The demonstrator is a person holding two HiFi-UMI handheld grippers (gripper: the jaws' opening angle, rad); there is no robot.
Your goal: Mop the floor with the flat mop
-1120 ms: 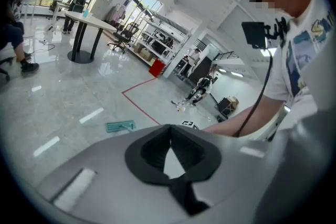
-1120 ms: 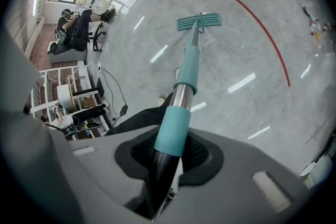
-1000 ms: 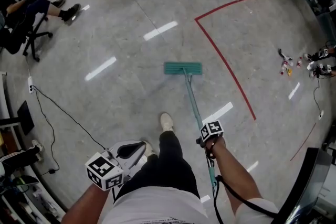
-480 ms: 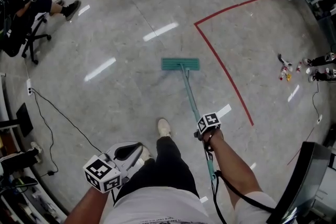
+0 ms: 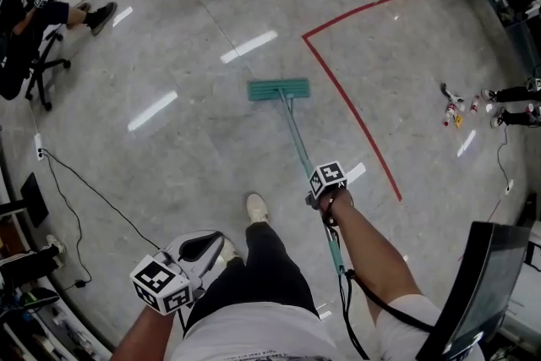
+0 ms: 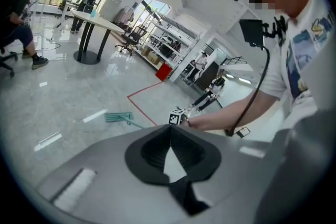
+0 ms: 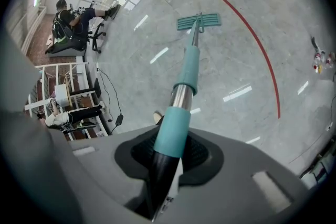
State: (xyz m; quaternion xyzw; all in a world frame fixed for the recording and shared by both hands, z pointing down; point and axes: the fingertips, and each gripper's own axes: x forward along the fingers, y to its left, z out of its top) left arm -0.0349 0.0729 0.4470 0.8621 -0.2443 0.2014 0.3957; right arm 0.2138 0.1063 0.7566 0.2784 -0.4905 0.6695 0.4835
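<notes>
Grey polished floor (image 5: 169, 156) stretches out on all sides, glossy under the room lights. Closest in, the left gripper (image 6: 169, 128) hangs by the person's hip, jaws together with nothing in them, playing no part right now. Just ahead, the right gripper (image 7: 173, 152) has its jaws clamped on the teal sleeve of the mop handle (image 7: 189, 65), angled steeply down, and that one grip is doing all the steering. Follow the handle forward and there's the flat mop head (image 5: 278, 89), lying flat on the floor ahead of the leading shoe (image 5: 256, 207) and just left of the red tape line (image 5: 352, 118). This looks like mid-stroke. To do it well, keep the head pressed flat rather than tipped on an edge, overlap each pass with the last, and hold firm so the handle doesn't twist in the jaws. Farther off, small bottles (image 5: 452, 110) lie beyond the line at right, and a seated person (image 5: 25, 21) is far left; both are worth steering wide of.
</notes>
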